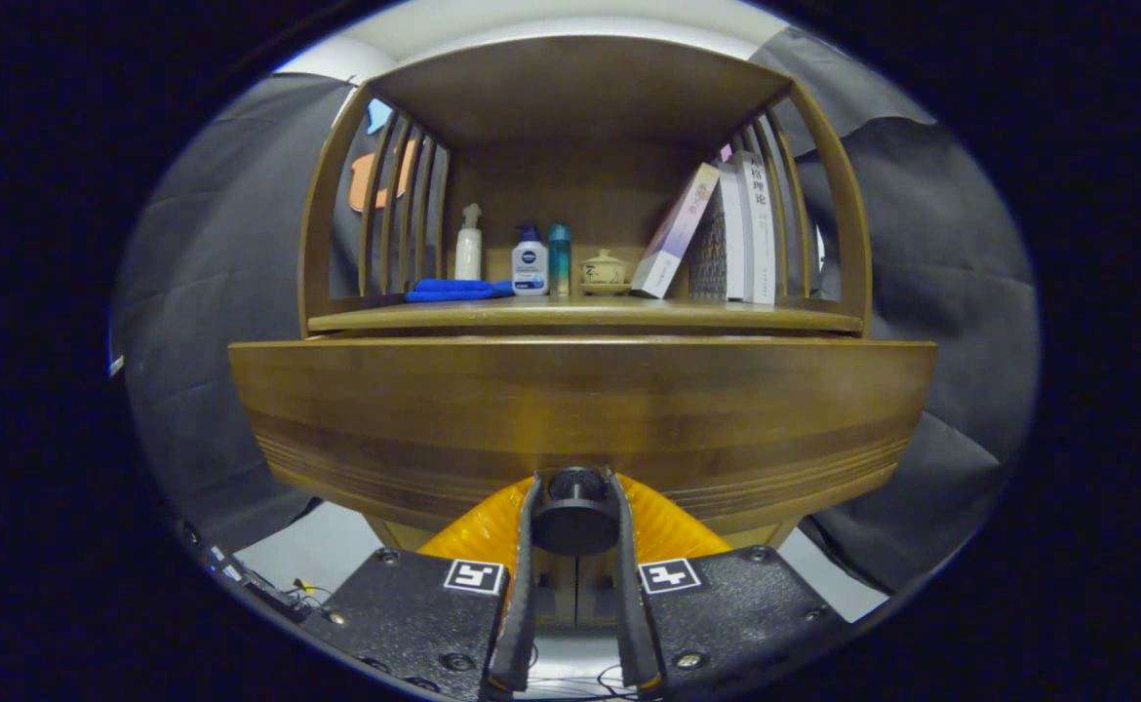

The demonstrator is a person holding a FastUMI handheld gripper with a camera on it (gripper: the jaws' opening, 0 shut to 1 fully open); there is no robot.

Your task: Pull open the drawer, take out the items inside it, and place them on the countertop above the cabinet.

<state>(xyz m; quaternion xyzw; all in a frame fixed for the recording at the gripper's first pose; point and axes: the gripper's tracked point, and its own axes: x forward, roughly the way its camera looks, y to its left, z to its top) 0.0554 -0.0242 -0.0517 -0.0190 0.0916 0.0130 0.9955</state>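
Observation:
A wooden drawer front [580,409] spans the view just ahead of me, under the cabinet's countertop [580,314]. Its dark round knob [574,512] sits between my two fingers, and my gripper [575,487] is shut on it, one finger pressing each side. The inside of the drawer is hidden behind the front panel.
On the countertop, inside a wooden shelf frame [829,195], lie a blue cloth [455,290], a white spray bottle [469,244], a lotion bottle [530,263], a teal bottle [559,259], a small lidded cup [604,271] and several books [727,234]. Cables [258,585] lie on the floor below.

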